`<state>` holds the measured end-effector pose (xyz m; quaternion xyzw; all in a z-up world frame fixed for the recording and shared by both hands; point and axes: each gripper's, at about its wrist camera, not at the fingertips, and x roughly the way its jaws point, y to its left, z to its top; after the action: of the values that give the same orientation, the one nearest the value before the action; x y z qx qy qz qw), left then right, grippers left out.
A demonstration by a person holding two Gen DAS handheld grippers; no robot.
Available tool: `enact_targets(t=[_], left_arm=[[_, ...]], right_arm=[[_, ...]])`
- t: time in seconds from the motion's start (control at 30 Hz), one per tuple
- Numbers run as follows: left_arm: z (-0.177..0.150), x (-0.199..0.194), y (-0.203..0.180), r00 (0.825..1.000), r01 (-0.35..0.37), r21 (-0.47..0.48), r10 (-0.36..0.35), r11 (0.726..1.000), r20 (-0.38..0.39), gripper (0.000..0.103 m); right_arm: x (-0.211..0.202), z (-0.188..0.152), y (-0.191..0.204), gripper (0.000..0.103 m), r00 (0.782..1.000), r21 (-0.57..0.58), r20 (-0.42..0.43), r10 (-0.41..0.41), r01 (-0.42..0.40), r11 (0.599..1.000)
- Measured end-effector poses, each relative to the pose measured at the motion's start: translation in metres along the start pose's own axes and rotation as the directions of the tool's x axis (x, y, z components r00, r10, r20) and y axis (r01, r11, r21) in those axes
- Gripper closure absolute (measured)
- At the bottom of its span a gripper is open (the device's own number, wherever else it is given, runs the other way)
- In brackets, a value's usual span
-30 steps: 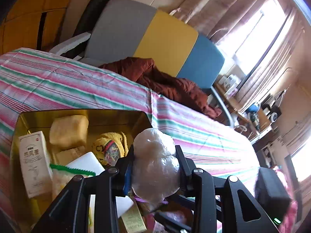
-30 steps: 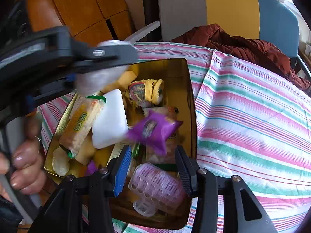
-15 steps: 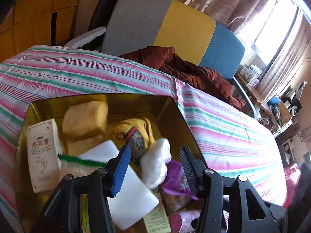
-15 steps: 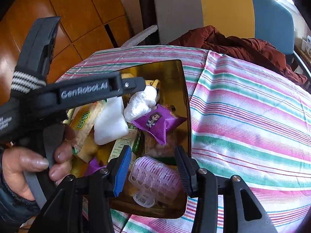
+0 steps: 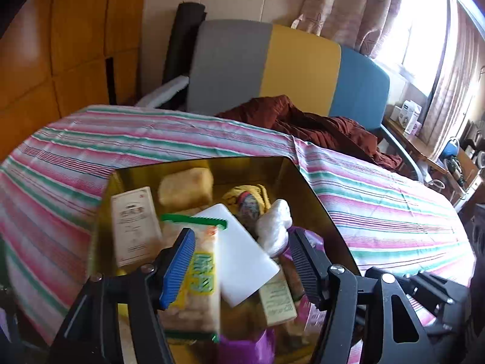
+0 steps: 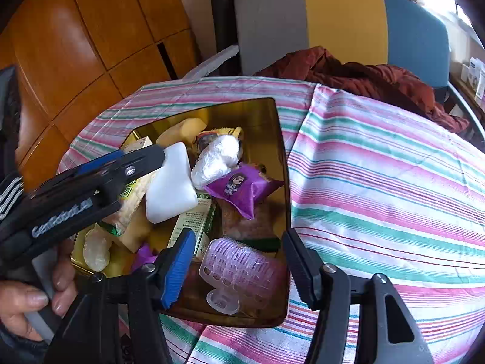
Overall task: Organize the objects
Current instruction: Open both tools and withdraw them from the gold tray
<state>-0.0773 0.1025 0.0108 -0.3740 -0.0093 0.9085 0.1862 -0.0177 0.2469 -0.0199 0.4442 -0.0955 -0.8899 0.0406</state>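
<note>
A gold tin [image 6: 280, 151] [image 5: 315, 194] on the striped tablecloth holds many items. A white plastic-wrapped bundle [image 6: 216, 157] [image 5: 274, 221] lies in it on top of a purple snack packet [image 6: 242, 185], next to a white block [image 6: 169, 182] [image 5: 242, 257]. My left gripper [image 5: 239, 264] is open and empty above the tin's near side; it also shows in the right wrist view [image 6: 136, 157]. My right gripper [image 6: 238, 265] is open and empty, its jaws either side of a pink plastic roller [image 6: 239, 270] in the tin's near corner.
The tin also holds a white box [image 5: 133, 221], a yellow sponge [image 5: 186, 186], a green-labelled snack bag [image 5: 197, 279] and a rolled yellow cloth [image 5: 248, 200]. Bare striped tablecloth [image 6: 379, 182] lies to the right. A grey, yellow and blue chair [image 6: 339, 21] with a red-brown garment [image 6: 363, 75] stands behind.
My left gripper opened and let the white bundle drop into the tin, then drew back toward me. My right gripper stayed over the pink roller.
</note>
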Motion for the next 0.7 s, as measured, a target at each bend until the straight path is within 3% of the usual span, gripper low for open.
enact_targets(t=[0.07,0.27,0.4,0.57,0.7], left_arm=[[-0.003,-0.01,0.002,0.999,-0.023,0.003,0.023,1.0,0.026,0.033],[-0.018,-0.035,0.002,0.994,-0.092,0.025,0.09,0.995,0.068,0.013],[-0.029,-0.048,0.002,0.988,-0.135,0.035,0.132,0.99,0.08,0.003],[-0.04,-0.058,0.004,0.984,-0.166,0.011,0.165,0.986,0.068,0.0],[-0.048,-0.063,0.007,0.976,-0.211,-0.014,0.212,0.977,0.051,0.0]], right_arm=[[-0.004,-0.001,0.0,0.032,1.0,0.004,0.014,-0.009,0.009,1.0],[-0.015,-0.008,0.005,0.024,0.997,0.002,0.049,-0.054,0.054,0.999],[-0.023,-0.016,0.014,0.021,0.987,-0.021,0.091,-0.132,0.135,0.991],[-0.03,-0.028,0.023,0.019,0.952,-0.032,0.159,-0.262,0.27,0.962],[-0.029,-0.034,0.02,0.019,0.95,-0.029,0.144,-0.276,0.283,0.959]])
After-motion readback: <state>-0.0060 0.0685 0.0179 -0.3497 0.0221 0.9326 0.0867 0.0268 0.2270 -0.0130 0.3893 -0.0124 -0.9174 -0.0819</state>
